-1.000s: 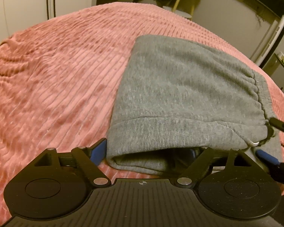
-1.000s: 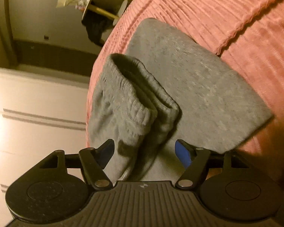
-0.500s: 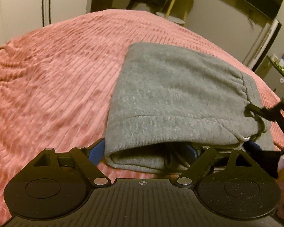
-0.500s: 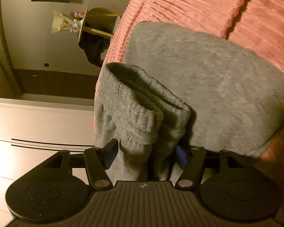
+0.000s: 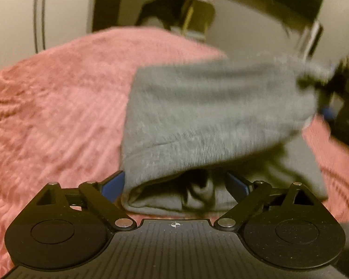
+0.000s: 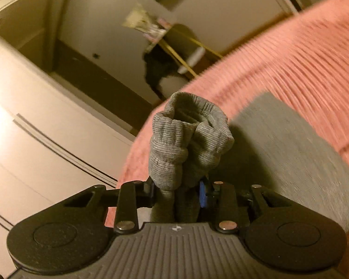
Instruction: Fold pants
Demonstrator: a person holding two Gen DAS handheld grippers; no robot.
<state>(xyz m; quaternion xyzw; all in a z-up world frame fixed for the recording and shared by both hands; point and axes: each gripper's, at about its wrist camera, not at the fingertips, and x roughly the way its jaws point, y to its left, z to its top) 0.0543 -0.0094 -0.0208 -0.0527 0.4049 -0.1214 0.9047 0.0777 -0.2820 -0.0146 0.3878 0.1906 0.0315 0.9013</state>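
Observation:
Grey sweatpants [image 5: 211, 116] lie folded on the pink ribbed bedspread [image 5: 58, 107]. My left gripper [image 5: 174, 183] is open, its blue-padded jaws either side of the near folded edge of the pants. My right gripper [image 6: 178, 189] is shut on the ribbed waistband [image 6: 188, 137] and holds it bunched and lifted off the bed. The right gripper also shows blurred in the left wrist view [image 5: 337, 107], raising the far right corner of the top layer. The rest of the pants [image 6: 297, 153] stays flat below.
The bedspread [image 6: 290, 55] covers the whole bed. White wardrobe doors [image 6: 35, 127] stand beside the bed. A small side table with dark clothing [image 6: 165, 69] is beyond the far end.
My right gripper closed on the waistband and lifted it, raising the right side of the top layer. The left gripper stayed open at the near edge. Both views tilted and blurred.

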